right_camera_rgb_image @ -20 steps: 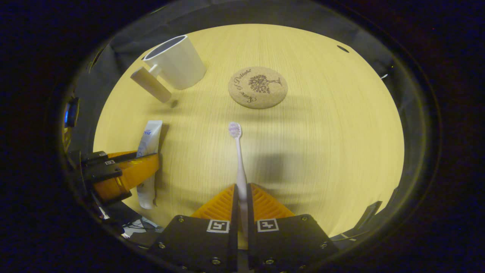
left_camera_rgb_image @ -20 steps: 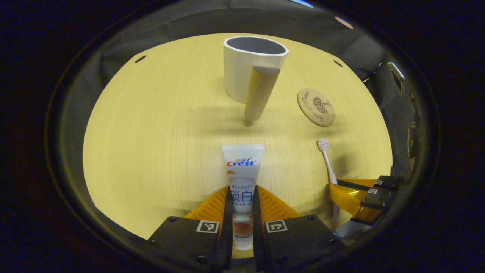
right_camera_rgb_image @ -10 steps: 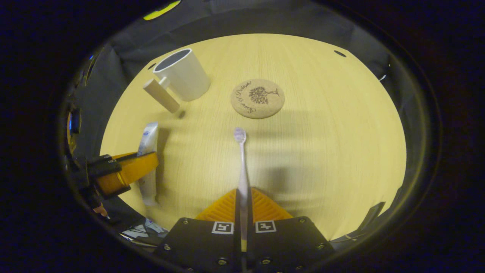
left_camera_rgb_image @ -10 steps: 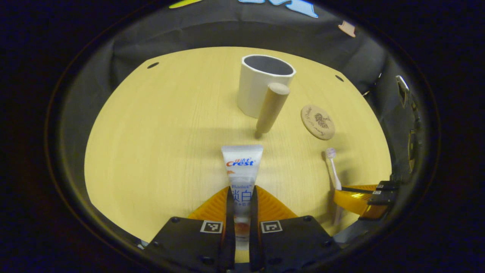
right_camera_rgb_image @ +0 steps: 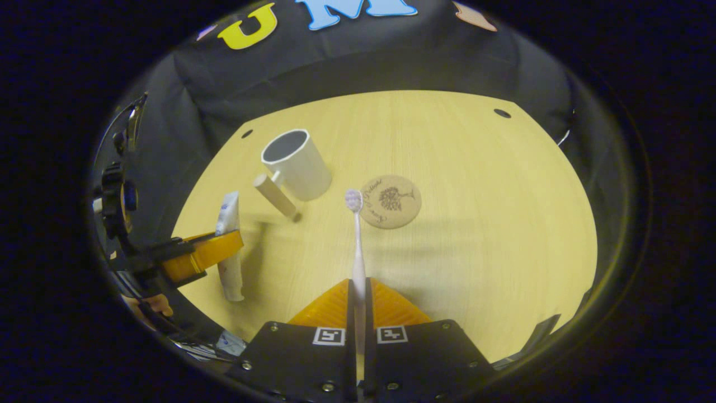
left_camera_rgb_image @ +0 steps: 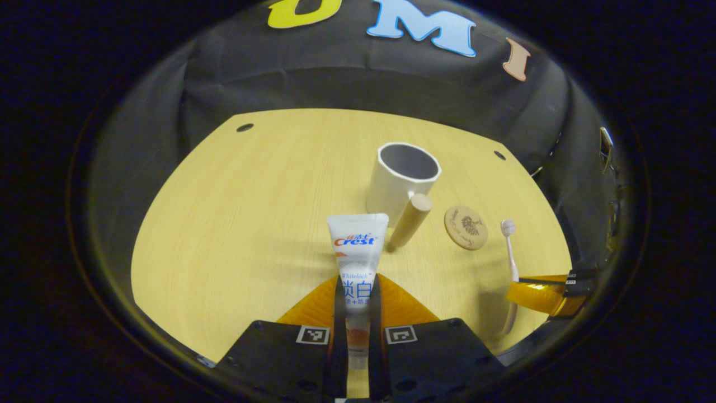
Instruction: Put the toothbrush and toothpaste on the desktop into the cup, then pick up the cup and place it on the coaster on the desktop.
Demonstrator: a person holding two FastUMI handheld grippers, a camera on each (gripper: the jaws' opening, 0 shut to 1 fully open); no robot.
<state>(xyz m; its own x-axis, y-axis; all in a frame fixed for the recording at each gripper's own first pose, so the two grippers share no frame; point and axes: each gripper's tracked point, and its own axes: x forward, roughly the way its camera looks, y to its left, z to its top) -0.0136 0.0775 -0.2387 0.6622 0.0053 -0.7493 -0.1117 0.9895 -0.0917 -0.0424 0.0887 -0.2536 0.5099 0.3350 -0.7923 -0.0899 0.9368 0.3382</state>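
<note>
The desktop (right_camera_rgb_image: 475,235) is lying bare to the right of the cup (right_camera_rgb_image: 299,165) and coaster (right_camera_rgb_image: 390,201), with its far edge meeting the booth wall behind the cup. The left gripper (left_camera_rgb_image: 355,313) is clamping the toothpaste (left_camera_rgb_image: 357,252), both fingers pressing its lower half, the flat crimped end pointing toward the cup. The right gripper (right_camera_rgb_image: 358,313) is pinching the toothbrush (right_camera_rgb_image: 357,246) by the handle, the bristle head overlapping the coaster's left rim in the right gripper view. The cup is standing upright and empty left of the coaster, its wooden handle (left_camera_rgb_image: 409,221) slanting down to the desktop
</note>
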